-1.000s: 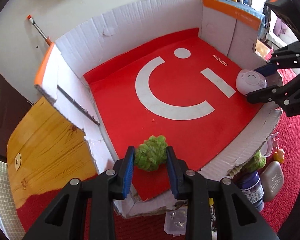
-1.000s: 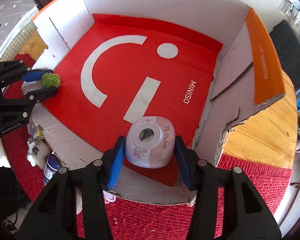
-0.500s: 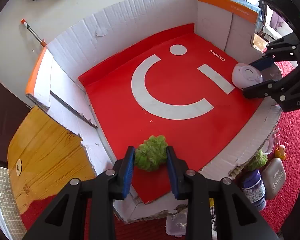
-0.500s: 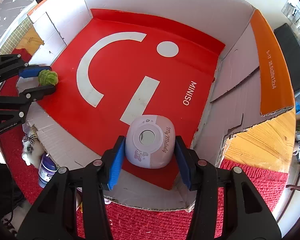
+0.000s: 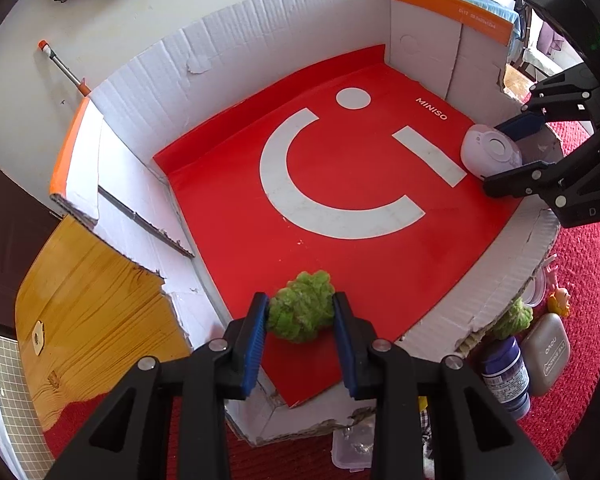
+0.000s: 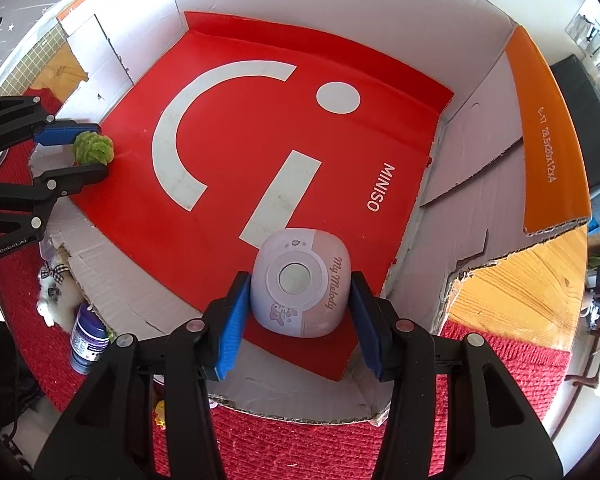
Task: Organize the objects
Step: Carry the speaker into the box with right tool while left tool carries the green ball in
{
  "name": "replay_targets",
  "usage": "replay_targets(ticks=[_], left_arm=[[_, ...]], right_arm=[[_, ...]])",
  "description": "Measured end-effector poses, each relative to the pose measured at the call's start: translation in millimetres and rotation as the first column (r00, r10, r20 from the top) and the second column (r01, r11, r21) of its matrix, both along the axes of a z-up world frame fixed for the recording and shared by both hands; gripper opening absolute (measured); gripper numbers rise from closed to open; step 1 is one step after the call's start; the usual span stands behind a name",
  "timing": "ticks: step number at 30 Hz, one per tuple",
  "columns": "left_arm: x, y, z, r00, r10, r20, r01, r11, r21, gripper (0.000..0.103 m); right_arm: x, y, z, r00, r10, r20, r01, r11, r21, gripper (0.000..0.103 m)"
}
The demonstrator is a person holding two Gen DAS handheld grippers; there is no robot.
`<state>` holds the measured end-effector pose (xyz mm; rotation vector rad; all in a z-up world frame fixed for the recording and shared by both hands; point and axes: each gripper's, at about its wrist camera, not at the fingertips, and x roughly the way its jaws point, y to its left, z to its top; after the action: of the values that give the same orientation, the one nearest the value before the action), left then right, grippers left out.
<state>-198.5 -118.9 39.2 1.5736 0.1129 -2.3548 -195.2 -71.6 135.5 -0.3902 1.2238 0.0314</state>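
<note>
A fuzzy green ball [image 5: 302, 312] sits pinched between the blue pads of my left gripper [image 5: 300, 316], just inside the near edge of an open cardboard box [image 5: 260, 52] with a red floor. The same ball [image 6: 93, 148] and left gripper [image 6: 86, 150] show at the left in the right wrist view. My right gripper [image 6: 298, 294] is shut on a white and pink rounded device [image 6: 300, 282] marked "My Melody", low over the box's red floor near its front wall. That device [image 5: 490, 151] and the right gripper [image 5: 514, 146] appear at the right in the left wrist view.
Outside the box on a red rug [image 5: 580, 280] lie a purple bottle [image 5: 504, 376], a grey case [image 5: 550, 354], another green fuzzy thing [image 5: 514, 318] and a clear lidded container [image 5: 352, 448]. A white plush toy [image 6: 56, 296] lies by the box. A wooden board [image 5: 92, 312] flanks the box.
Both grippers have crept slightly further in over the box, each still holding its object. The box looks a little larger and lower in both views.
</note>
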Motion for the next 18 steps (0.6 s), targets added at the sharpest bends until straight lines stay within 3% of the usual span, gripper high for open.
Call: replay_targets(ticks=[18], left_arm=[[7,3,1,0.999,0.036,-0.017,-0.036,0.999,0.022,0.04]], right_arm=[[-6,-10,21,1.0,0.021,0.003,-0.021,1.0,-0.001,0.048]])
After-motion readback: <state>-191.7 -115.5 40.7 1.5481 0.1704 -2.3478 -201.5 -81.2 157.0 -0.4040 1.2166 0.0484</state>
